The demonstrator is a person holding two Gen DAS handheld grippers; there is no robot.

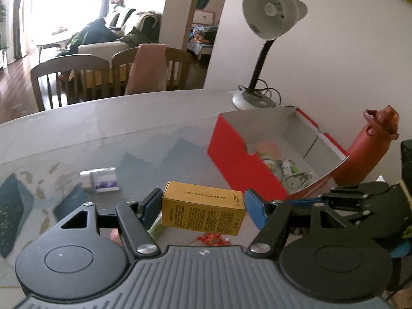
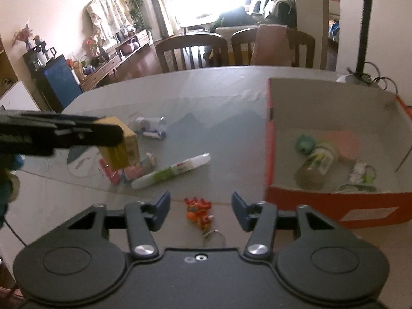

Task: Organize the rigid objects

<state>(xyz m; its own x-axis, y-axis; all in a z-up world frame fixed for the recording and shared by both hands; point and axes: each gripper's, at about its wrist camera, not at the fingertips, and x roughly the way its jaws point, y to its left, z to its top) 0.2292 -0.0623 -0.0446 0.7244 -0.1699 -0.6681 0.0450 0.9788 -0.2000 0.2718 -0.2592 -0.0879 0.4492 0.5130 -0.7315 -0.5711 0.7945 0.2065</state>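
Two claws over a cluttered counter, one carrying a yellow box, one poised above a toy keychain.

Our left claw (image 1: 203, 206) grips the yellow box (image 1: 203, 211) clear of the counter (image 1: 128, 128), just short of the red cardboard box (image 1: 239, 164) that already holds sorted items. Our right claw (image 2: 200, 206) hangs half open and empty above the orange keychain (image 2: 198, 211). Next, we judge, the box goes over the red wall and gets released, while the right claw lowers and closes.
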